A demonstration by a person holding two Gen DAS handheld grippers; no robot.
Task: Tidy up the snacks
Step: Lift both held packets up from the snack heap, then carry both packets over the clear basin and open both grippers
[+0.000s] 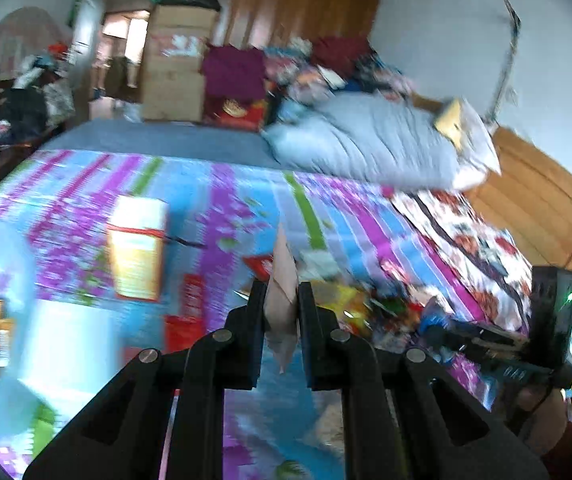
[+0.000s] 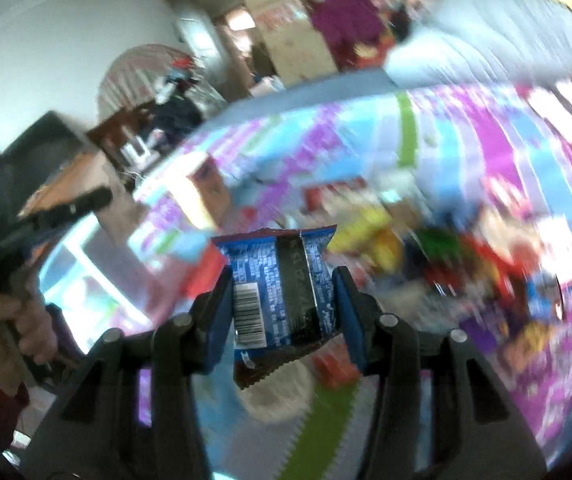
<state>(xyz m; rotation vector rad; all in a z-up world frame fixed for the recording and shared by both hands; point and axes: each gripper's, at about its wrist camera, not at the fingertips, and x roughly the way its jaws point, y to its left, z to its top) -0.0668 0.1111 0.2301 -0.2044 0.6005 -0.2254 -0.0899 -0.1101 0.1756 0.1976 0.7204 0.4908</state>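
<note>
1. Left wrist view: the left tool [image 1: 282, 300] is clamped on a pale pink packet [image 1: 282, 280], held edge-on above the striped bedspread [image 1: 226, 200]. A yellow-and-white carton [image 1: 138, 248] stands further off to the left; a loose snack pile [image 1: 365, 304] lies just right of the fingers. Heavy blur is noted.

2. Right wrist view: the right tool [image 2: 282, 292] is clenched on a blue packet [image 2: 278, 284], barcode facing the camera, lifted clear of the bed. Many wrappers [image 2: 425, 248] remain scattered beyond.

3. Progress is judged partial: two items in hand, neither yet placed, and most of the pile unsorted.
</note>
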